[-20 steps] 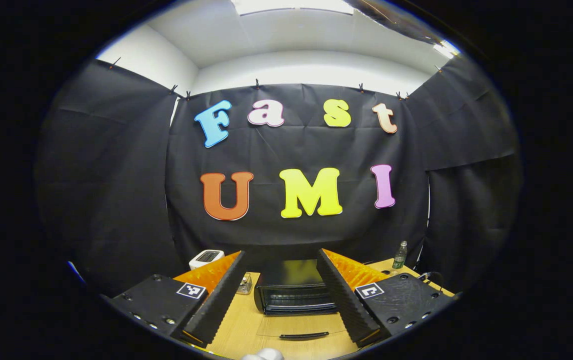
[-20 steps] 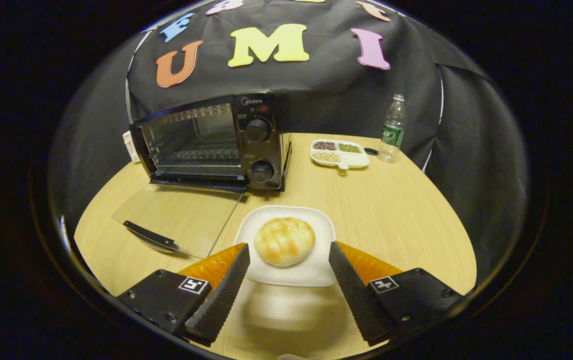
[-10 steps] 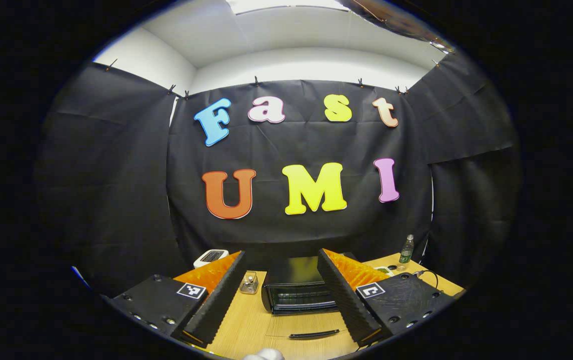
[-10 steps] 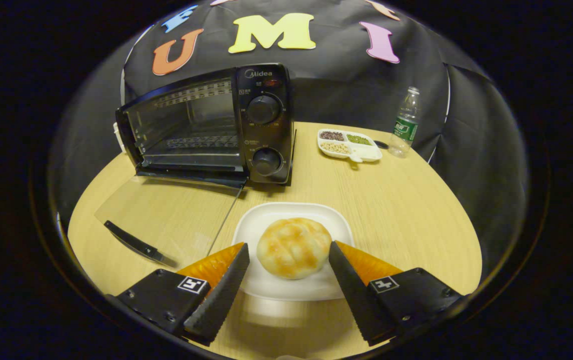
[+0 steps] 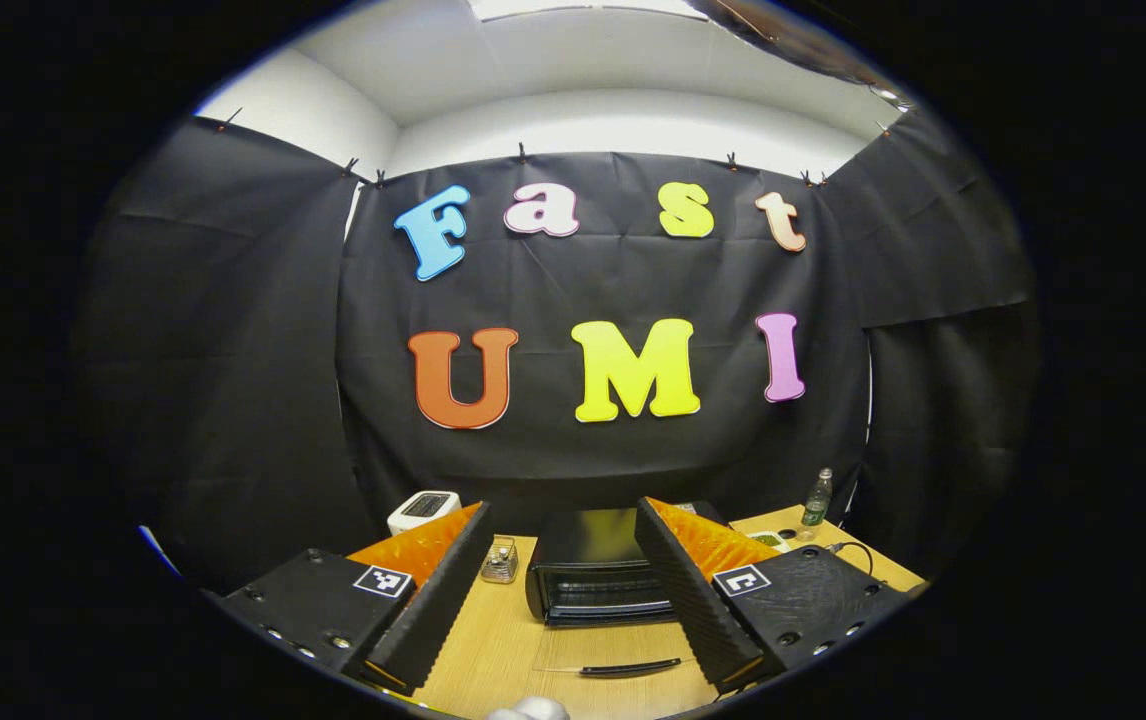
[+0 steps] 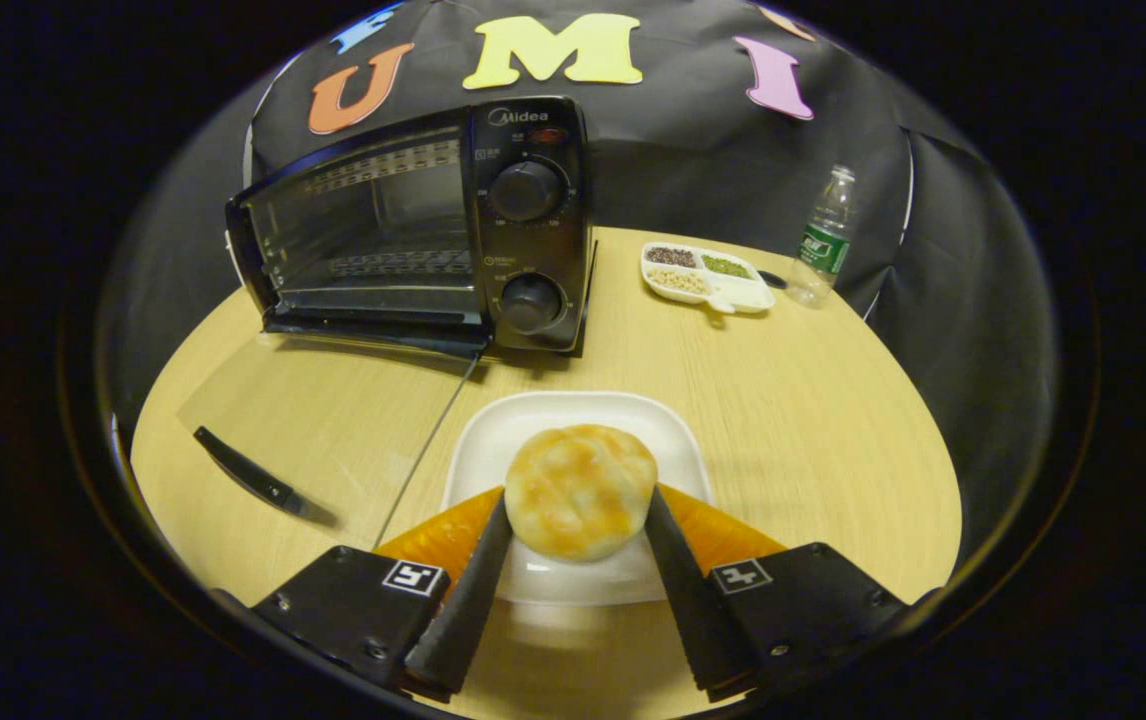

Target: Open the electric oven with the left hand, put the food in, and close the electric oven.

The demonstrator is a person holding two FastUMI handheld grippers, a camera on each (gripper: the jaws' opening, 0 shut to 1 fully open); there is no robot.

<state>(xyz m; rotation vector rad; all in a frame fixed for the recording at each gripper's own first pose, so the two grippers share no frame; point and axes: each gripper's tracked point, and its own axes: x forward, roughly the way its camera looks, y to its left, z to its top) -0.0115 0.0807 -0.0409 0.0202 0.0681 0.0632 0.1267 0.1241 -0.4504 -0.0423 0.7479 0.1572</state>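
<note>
Oven [image 6: 413,225] says Midea up top, door [image 6: 323,420] dropped flat on the desk [image 6: 783,420], mouth facing us. Right tool [image 6: 573,500] pinches the round bun [image 6: 578,490] over its white plate [image 6: 533,425]. Left tool [image 5: 563,560] spread wide, holding nothing.

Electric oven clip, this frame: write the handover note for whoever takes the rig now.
Left hand-held gripper: open, empty, held back from the electric oven.
Right hand-held gripper: both fingers against the sides of the bread bun, which sits on the white plate in front of the oven; not lifted yet.
Done: the oven door lies flat open on the table.
Left: lift the bun, set it on the rack inside, close the door by its handle.
</note>
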